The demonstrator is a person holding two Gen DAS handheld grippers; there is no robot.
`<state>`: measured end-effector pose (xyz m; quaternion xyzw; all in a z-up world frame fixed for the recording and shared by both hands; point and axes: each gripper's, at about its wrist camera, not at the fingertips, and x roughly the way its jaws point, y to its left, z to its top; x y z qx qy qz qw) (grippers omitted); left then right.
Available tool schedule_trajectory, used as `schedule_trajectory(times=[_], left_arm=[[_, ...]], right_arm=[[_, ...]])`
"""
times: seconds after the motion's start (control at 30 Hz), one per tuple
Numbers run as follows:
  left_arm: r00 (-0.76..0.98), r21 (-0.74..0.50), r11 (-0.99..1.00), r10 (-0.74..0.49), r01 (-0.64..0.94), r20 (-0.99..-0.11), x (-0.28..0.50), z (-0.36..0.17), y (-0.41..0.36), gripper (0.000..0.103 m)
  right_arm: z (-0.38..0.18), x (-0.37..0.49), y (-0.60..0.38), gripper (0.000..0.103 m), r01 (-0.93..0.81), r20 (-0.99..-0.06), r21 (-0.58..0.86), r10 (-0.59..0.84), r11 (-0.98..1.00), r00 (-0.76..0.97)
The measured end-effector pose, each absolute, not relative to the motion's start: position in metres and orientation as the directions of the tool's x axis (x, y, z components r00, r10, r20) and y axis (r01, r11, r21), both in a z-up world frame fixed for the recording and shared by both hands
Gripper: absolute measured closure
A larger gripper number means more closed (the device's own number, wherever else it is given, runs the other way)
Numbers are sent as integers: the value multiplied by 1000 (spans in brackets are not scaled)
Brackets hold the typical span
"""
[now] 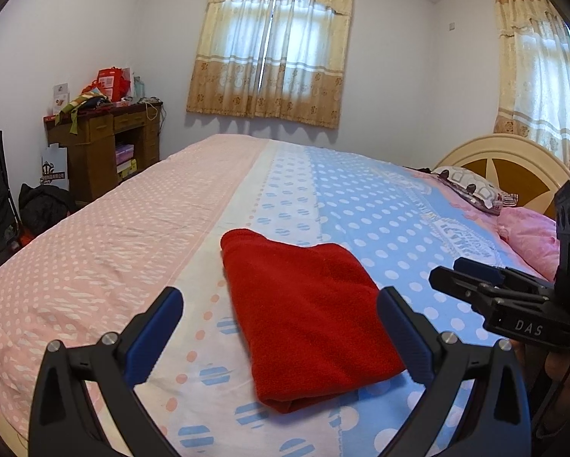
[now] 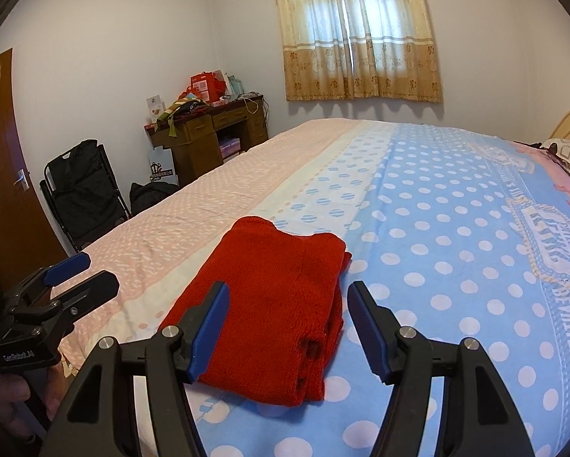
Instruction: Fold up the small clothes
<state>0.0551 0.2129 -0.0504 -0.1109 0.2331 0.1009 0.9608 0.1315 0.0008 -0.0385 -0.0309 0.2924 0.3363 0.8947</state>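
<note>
A red fleece garment (image 1: 307, 312) lies folded into a thick rectangle on the bed sheet (image 1: 132, 236); it also shows in the right wrist view (image 2: 273, 304). My left gripper (image 1: 281, 301) is open and empty, held just above the garment's near part, fingers apart on either side. My right gripper (image 2: 288, 297) is open and empty, over the garment's near right edge. Each gripper shows in the other's view: the right gripper (image 1: 460, 274) at right, the left gripper (image 2: 83, 270) at left.
The bed has a pink, white and blue dotted sheet (image 2: 437, 247). Pillows (image 1: 475, 190) and a headboard (image 1: 513, 160) are at far right. A cluttered wooden desk (image 1: 106, 141), black bags (image 1: 41, 205) and a folding chair (image 2: 83, 190) stand left of the bed.
</note>
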Motion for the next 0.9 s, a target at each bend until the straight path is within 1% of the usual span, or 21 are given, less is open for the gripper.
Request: schedule_trajectory(times=[0.9], left_arm=[[871,-161,959,134,-235,-473,55,-51,211,0]], right_arm=[[-40,127,1,38,-625,-543,145,590,767,598]])
